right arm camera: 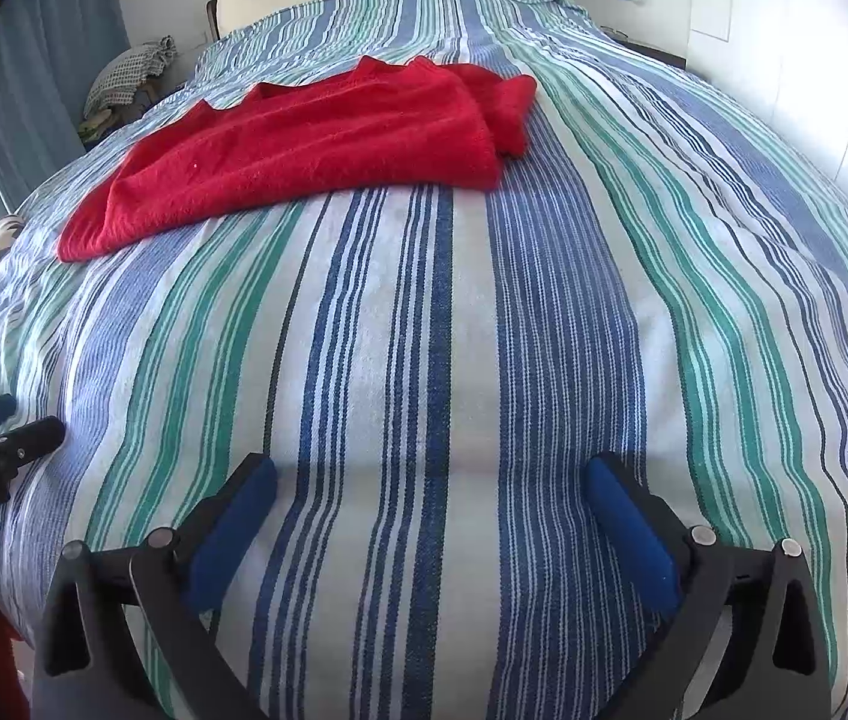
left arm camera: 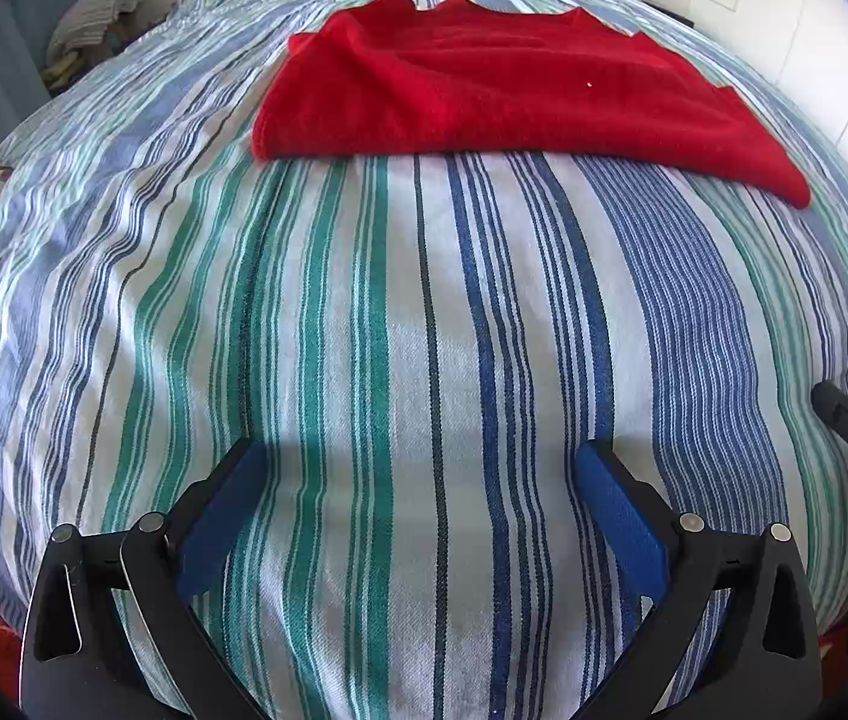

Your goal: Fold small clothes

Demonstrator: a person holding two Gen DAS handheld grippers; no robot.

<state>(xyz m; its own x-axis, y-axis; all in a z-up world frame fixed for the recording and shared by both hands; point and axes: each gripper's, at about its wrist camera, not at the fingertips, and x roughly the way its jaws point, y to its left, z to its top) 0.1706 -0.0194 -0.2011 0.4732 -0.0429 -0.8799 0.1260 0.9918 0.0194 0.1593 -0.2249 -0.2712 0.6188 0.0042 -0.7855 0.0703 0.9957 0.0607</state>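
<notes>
Grippers (left arm camera: 420, 468) above striped bedspread (left arm camera: 363, 330)

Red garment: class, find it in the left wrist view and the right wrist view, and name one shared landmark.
Left wrist view: red garment lies upper centre, stretching right.
Right wrist view: it lies upper left.
Shared landmark: the striped bedspread beneath it.

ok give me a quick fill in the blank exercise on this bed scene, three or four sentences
1. The garment lying on the striped bedspread is ____ in colour.
2. The left gripper has its jaws ____.
3. The right gripper holds ____.
4. The pads on the gripper fingers are ____ in colour.

Missing words: red; open; nothing; blue
</notes>
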